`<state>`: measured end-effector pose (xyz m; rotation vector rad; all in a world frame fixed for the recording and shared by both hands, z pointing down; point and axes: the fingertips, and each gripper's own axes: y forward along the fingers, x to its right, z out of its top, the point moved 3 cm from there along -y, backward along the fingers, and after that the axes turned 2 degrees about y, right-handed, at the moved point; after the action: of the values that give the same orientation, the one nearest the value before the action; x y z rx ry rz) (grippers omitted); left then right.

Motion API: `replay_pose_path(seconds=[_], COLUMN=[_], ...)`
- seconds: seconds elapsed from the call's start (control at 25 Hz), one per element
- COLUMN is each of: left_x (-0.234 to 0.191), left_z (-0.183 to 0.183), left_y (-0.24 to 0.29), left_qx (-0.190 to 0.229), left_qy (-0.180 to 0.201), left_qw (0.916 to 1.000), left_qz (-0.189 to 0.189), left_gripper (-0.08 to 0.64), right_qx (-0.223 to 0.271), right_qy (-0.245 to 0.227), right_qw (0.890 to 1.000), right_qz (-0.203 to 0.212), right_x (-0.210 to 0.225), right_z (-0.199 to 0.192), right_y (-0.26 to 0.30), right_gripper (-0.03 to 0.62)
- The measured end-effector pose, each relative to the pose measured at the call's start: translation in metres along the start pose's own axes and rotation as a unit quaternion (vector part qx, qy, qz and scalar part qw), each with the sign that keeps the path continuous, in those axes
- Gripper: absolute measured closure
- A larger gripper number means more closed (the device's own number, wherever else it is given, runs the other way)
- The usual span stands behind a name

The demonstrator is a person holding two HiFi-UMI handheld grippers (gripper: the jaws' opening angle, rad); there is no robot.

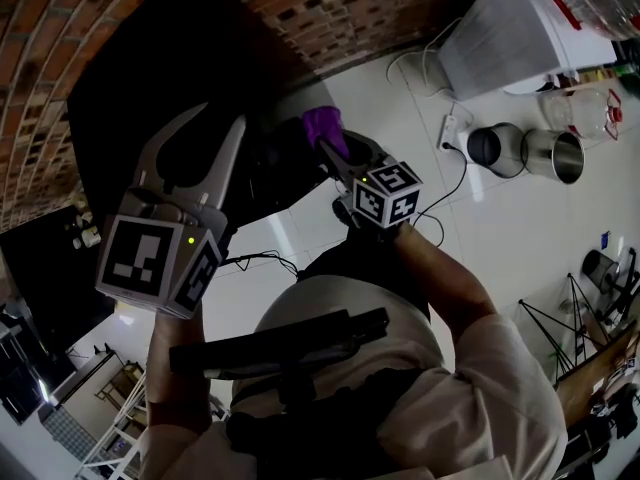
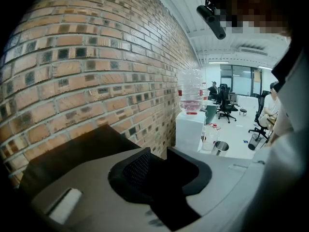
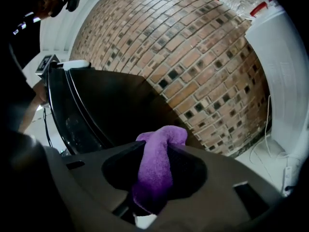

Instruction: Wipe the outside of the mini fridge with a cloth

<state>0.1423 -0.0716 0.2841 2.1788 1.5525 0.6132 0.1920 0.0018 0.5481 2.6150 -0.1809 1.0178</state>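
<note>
We hold the cloth [image 3: 164, 135] pinched between the fingers of the right gripper [image 3: 154, 158]. It is a purple wad that sticks out past the tips, so that fabric rather than plastic meets the fridge [image 3: 111, 105]. The fridge, black and glossy, stands against the wall [image 3: 193, 57]; it takes the upper left of the head view and the left and centre of the right gripper view. The cloth sits close by the fridge's upper edge, though we cannot tell whether it touches.

The left gripper [image 2: 161, 161] is empty, its fingers a narrow way apart with nothing between them. We judge it is parked above the fridge top to keep the wiping path free.

The right arm is bent, its forearm running up the head view and the gripper tipped slightly down toward the fridge. The left gripper is raised near the camera and points down at the fridge top and wall.
</note>
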Motion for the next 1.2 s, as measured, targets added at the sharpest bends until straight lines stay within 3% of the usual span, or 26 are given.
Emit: replay_pose_path(seconds=[0.32, 1.2], left_x=[0.000, -0.001], left_z=[0.000, -0.001], left_y=[0.000, 0.000], left_qx=[-0.001, -0.003], left_qy=[0.002, -0.003], left_qw=[1.0000, 1.0000], left_qz=[-0.003, 0.001], left_gripper=[0.457, 0.453], right_qx=[-0.061, -0.175], right_qy=[0.013, 0.036], right_qw=[0.996, 0.971], right_qz=[-0.065, -0.161], right_x=[0.053, 0.141], right_z=[-0.053, -0.126], right_y=[0.023, 0.070], right_gripper=[0.454, 0.454])
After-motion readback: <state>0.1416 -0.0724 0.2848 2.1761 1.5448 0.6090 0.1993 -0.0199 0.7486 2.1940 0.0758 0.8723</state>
